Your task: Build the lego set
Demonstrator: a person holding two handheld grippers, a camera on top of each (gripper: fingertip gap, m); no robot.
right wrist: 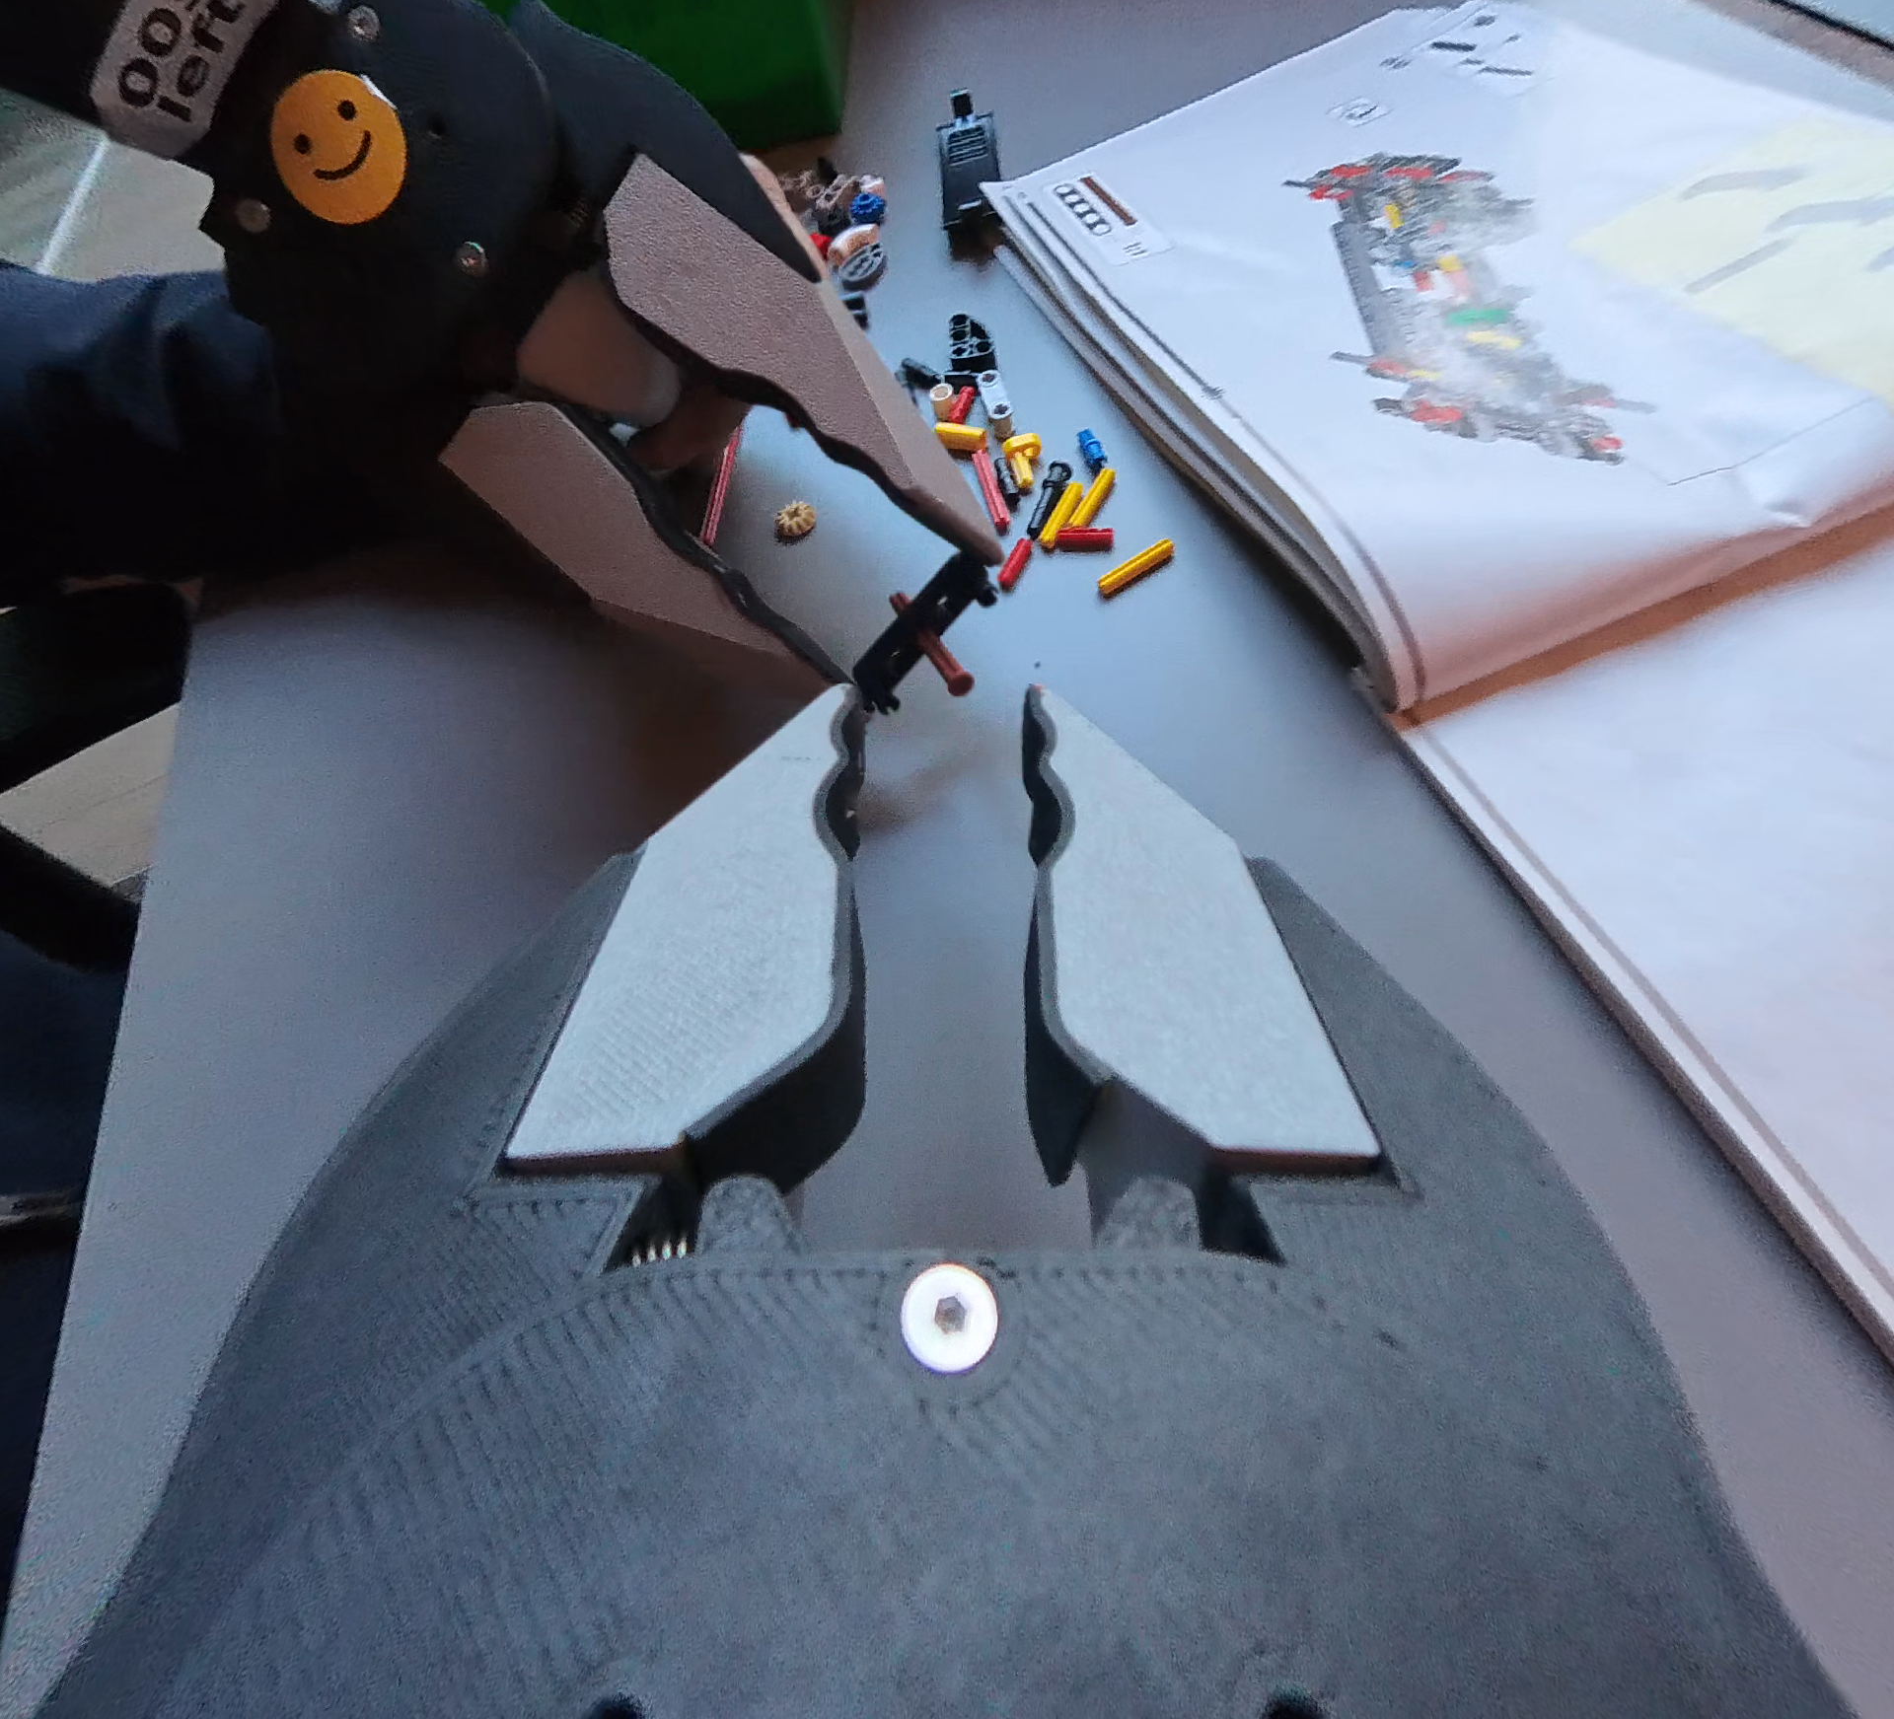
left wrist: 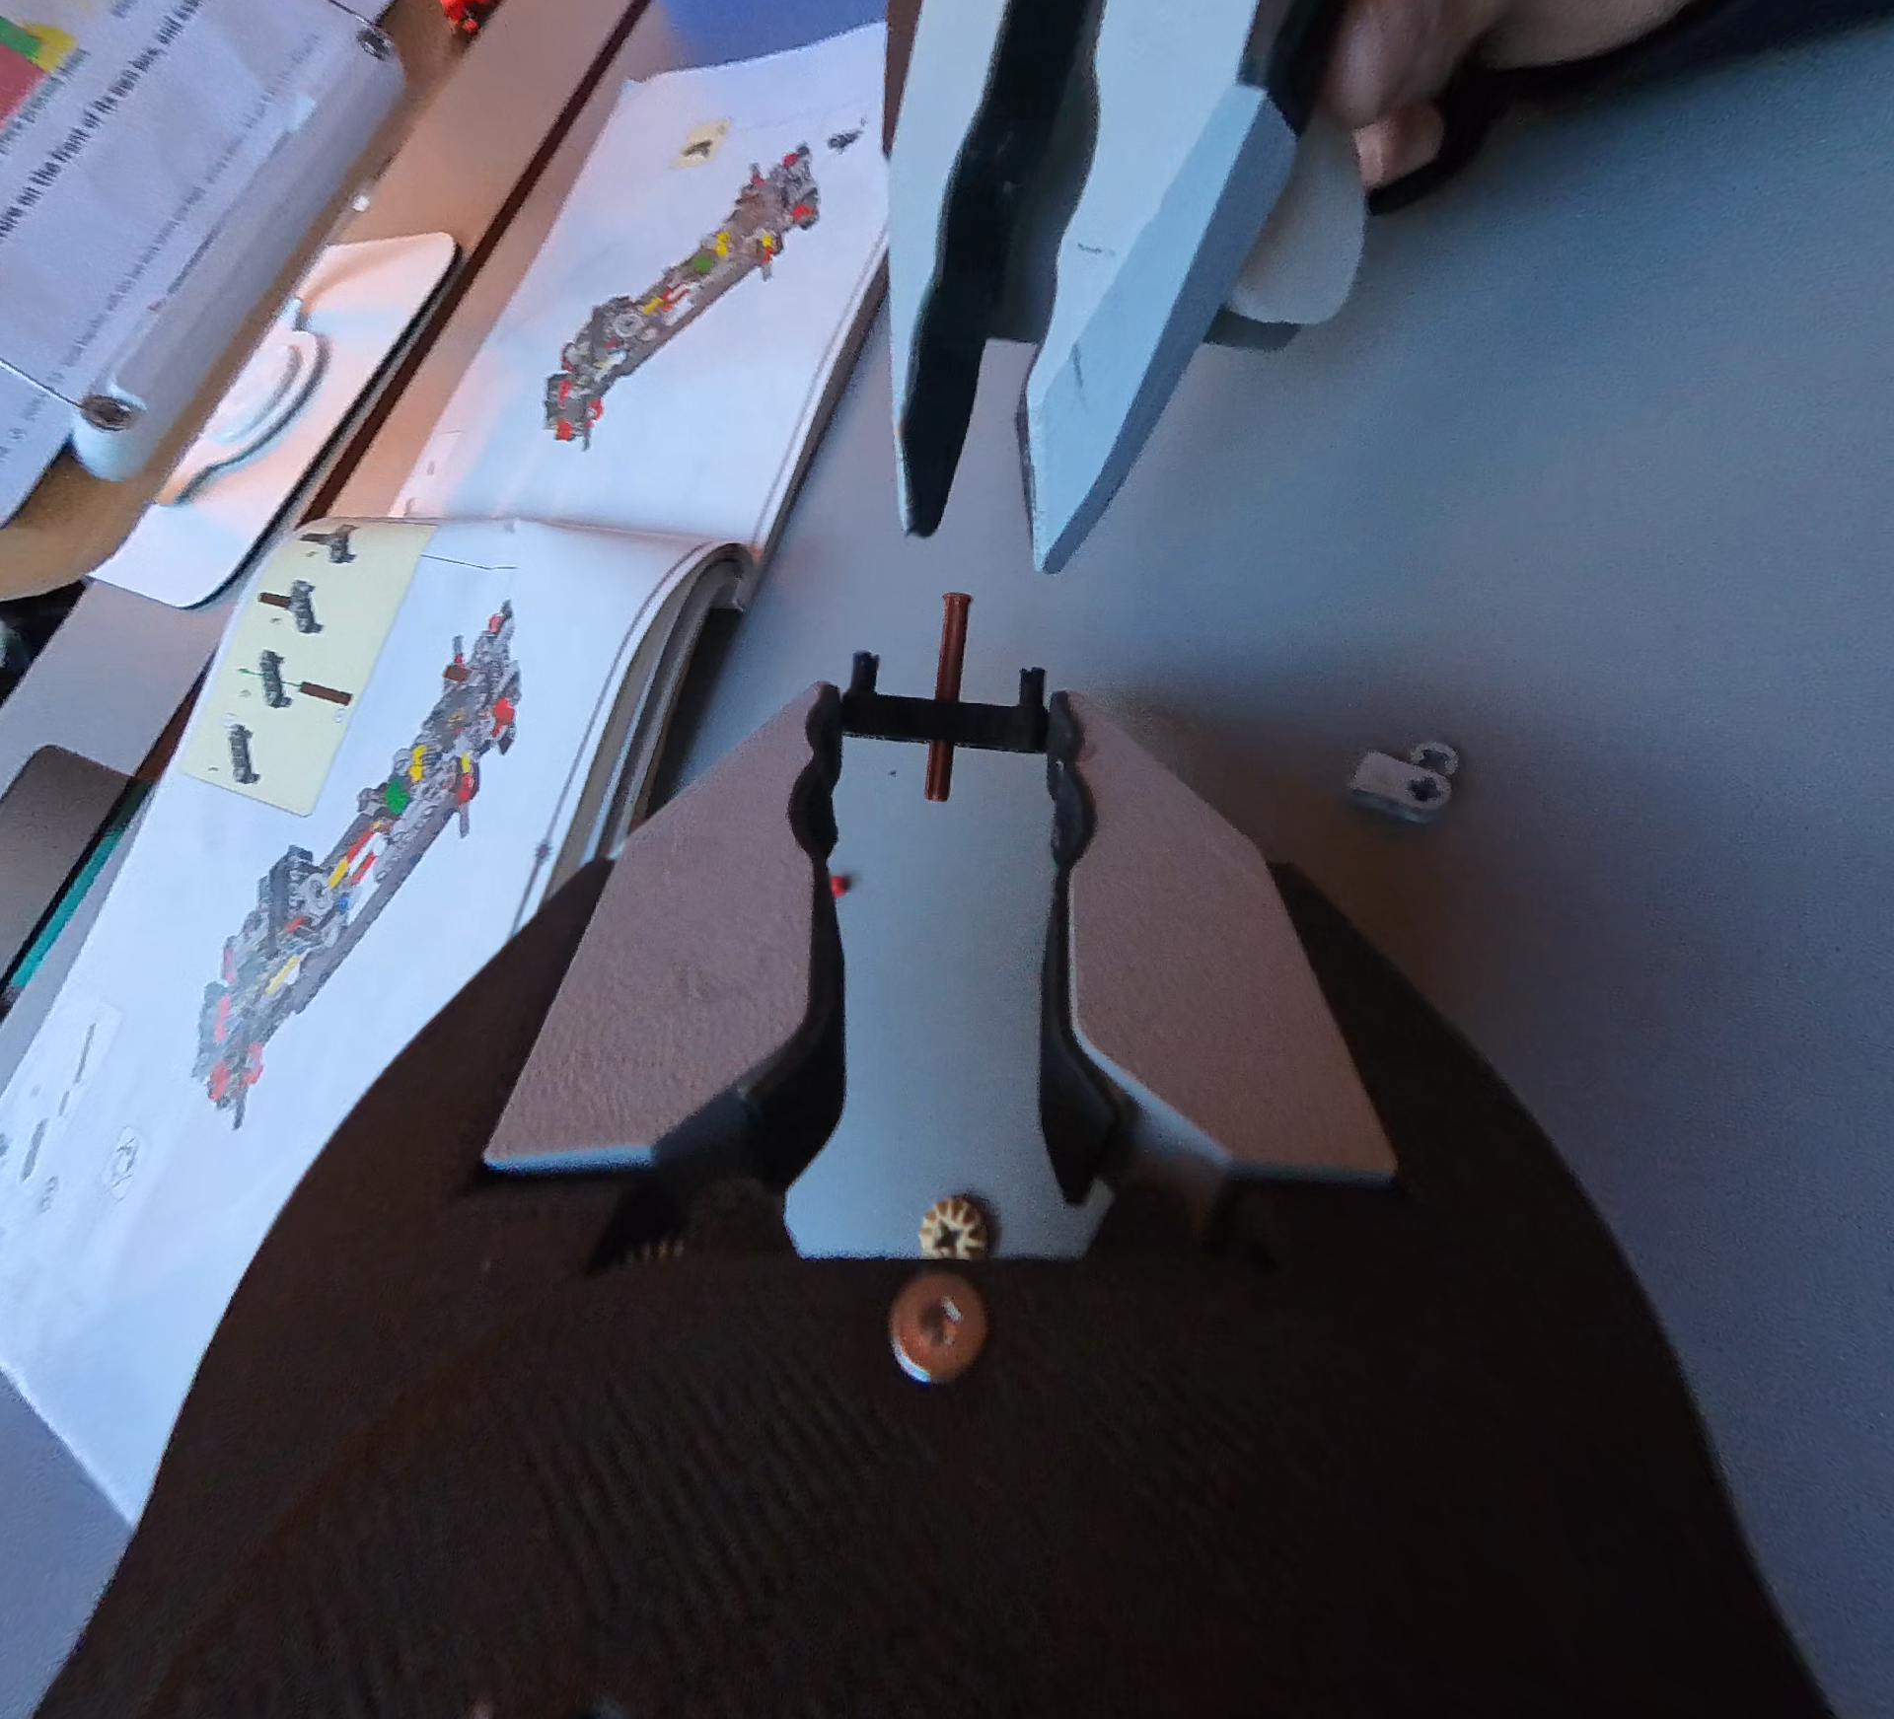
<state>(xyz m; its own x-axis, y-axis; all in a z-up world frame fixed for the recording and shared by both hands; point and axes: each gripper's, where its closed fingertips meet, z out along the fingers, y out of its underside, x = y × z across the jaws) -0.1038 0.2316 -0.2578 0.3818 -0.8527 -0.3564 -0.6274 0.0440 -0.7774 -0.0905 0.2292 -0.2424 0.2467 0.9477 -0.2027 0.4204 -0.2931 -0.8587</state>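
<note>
Over matte grey table point(right wrist: 1179, 748) | left gripper point(left wrist: 948, 712) pinches slim black beam point(left wrist: 922, 715) crossed by brown axle point(left wrist: 951, 696) | right gripper point(right wrist: 943, 696) spread, bare

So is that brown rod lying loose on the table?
No. The brown rod is stuck through a black beam that the left gripper clamps between its jaws, above the table.

Each camera sat on its own gripper, looked forward and down, very close to the surface point(right wrist: 1179, 696), facing each other, both saw the black piece point(left wrist: 943, 715).
</note>
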